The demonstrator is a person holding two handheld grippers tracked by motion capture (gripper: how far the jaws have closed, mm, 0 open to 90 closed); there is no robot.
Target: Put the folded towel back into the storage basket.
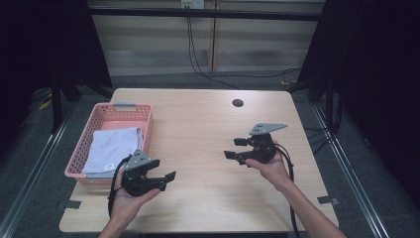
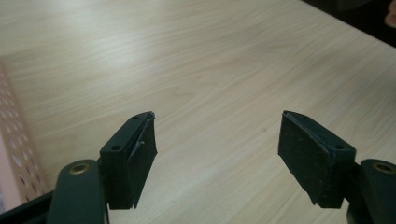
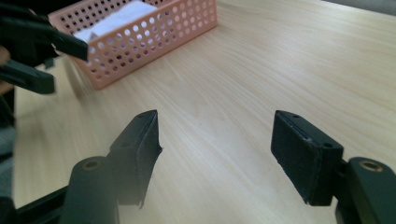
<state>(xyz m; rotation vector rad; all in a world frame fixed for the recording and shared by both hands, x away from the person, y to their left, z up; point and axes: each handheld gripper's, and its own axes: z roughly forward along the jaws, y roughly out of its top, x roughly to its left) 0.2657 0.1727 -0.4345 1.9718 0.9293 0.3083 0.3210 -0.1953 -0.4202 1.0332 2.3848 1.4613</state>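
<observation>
My left gripper (image 1: 165, 169) is held near the table's front left, just right of a pink perforated basket (image 1: 102, 113). Its jaws stand wide apart over bare wood in its own view (image 2: 217, 149), nothing between them. My right gripper (image 1: 235, 148) hovers right of the table's middle, pointing left, open and empty (image 3: 215, 151). A folded white cloth (image 1: 112, 147) lies inside the basket. In the right gripper view the basket (image 3: 154, 35) with the cloth (image 3: 119, 17) sits at the top left, with the other gripper (image 3: 35, 51) beside it.
The light wooden table (image 1: 208, 124) has a small dark round hole (image 1: 237, 103) near its far edge. Black cables trail from both grippers. Dark curtains and metal rails flank the table; cables run on the floor behind.
</observation>
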